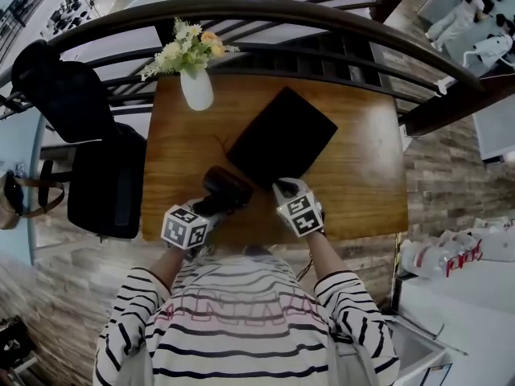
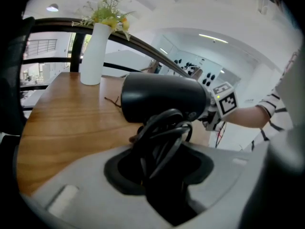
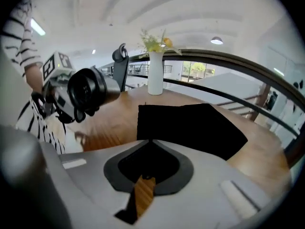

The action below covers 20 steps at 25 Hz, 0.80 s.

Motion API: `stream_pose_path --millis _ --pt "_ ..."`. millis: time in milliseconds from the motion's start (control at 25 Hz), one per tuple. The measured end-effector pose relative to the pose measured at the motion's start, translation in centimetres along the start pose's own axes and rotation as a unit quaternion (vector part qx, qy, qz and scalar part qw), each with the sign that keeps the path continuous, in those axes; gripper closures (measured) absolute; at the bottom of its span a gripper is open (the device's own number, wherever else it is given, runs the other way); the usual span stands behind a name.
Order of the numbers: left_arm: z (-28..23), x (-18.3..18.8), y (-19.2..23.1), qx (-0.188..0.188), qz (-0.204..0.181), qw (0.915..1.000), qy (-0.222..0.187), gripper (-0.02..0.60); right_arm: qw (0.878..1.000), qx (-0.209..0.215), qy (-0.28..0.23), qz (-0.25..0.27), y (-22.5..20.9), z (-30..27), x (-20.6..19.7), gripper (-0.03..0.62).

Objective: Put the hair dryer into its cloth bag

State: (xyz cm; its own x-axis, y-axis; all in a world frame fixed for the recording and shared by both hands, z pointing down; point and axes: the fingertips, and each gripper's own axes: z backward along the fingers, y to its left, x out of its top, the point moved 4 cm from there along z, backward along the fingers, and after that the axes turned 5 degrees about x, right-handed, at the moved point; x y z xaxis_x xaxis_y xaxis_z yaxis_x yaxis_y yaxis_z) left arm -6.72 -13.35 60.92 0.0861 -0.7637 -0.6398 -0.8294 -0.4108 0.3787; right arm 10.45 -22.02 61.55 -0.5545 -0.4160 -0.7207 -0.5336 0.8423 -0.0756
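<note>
The left claw (image 2: 161,149) is gripping the dryer (image 2: 162,98) low down. Its jaws are closing on the handle and on the coiled cord (image 2: 164,128) bundled against it. The dryer body is sitting just ahead of and above these jaws, barrel crosswise, raised off the bench (image 1: 362,175).

The right claw (image 3: 151,143) is pinching narrow on what appears to be the near edge of the bag (image 3: 190,125). The rest of the bag is lying flat on the bench ahead of that claw. The dryer is hanging near the right claw, on its left, with one barrel end facing it.

Handling, as a judgement:
- The dryer is looking rigid, smooth and top-heavy. A hold on the handle is giving the best control, and the glossy barrel is likely to slip.
- The cord is springy, so clamping it with the handle is stopping loops from snagging the bag mouth.
- The bag is thin, limp cloth with no shape of its own. One layer at the opening needs lifting, or both layers will stay pressed together.

Both forearms are reaching forward from the torso, close together. The claws are pointing away from the person, with their marker cubes facing up.
</note>
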Motion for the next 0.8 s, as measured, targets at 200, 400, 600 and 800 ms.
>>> stream_pose_path --millis 200,400,600,800 --pt "-1.6 0.5 -0.6 -0.016 -0.013 0.9995 0.024 0.419 0.993 0.029 -0.059 -0.097 -0.1 1.5 1.3 0.582" --pt "-3.7 0.6 -0.8 -0.036 -0.026 0.9967 0.068 0.419 0.987 0.040 -0.085 -0.129 0.5 2.5 2.0 0.582" --pt "-5.4 0.0 -1.2 -0.047 -0.052 0.9883 0.135 0.419 0.984 0.036 -0.107 -0.138 0.4 3.6 2.7 0.582" --pt "-6.8 -0.1 -1.6 -0.058 -0.088 0.9773 0.184 0.419 0.984 0.039 -0.126 -0.118 0.9 4.4 3.4 0.582"
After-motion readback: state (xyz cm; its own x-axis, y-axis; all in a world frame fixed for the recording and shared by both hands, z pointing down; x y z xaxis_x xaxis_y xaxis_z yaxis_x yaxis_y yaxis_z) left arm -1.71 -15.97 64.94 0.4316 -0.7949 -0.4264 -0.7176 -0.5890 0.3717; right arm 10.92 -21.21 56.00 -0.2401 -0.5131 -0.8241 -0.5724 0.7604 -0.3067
